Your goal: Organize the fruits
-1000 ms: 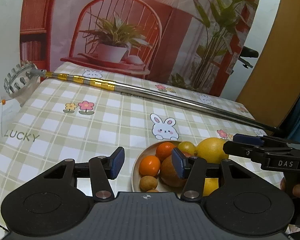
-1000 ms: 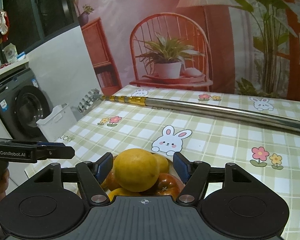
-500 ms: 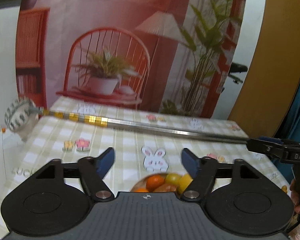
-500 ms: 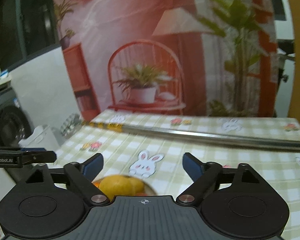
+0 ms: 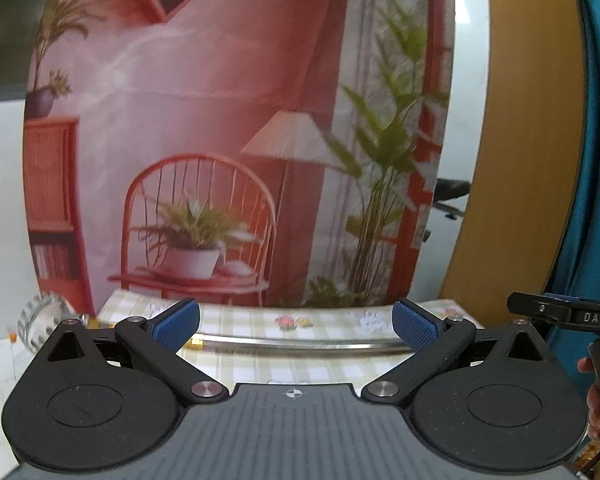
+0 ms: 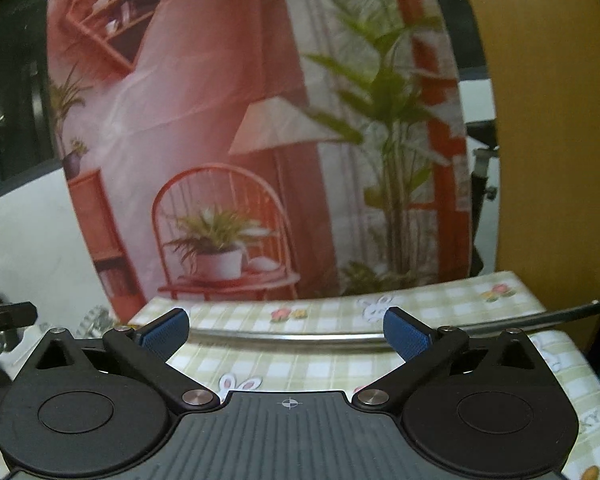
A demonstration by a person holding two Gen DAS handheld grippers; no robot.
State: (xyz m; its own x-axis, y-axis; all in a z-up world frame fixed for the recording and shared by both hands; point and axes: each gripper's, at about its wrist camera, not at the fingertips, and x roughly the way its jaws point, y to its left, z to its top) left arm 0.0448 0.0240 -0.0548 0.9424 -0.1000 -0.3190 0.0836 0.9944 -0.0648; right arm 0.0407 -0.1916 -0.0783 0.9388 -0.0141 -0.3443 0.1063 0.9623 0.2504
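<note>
No fruit and no plate shows in either view now; both lie hidden below the gripper bodies. My left gripper [image 5: 296, 326] is raised above the checked tablecloth [image 5: 260, 364], its blue-padded jaws opening wide with nothing between them. My right gripper [image 6: 286, 330] hangs likewise above the cloth [image 6: 300, 364], jaws opening wide and empty. The right gripper's black tip [image 5: 560, 312] with a hand under it shows at the right edge of the left wrist view. The left gripper's tip [image 6: 4, 314] shows at the left edge of the right wrist view.
A long metal pole [image 5: 300, 346] lies across the table beyond both grippers, its round wire head [image 5: 40, 316] at the left end. A printed backdrop [image 5: 220, 120] with a red chair and plants stands behind the table. A wooden panel [image 6: 548, 120] rises at the right.
Both grippers rose and tilted up from over the fruit plate, and their jaws spread from half open to wide. The plate of oranges and the big yellow fruit dropped out of sight.
</note>
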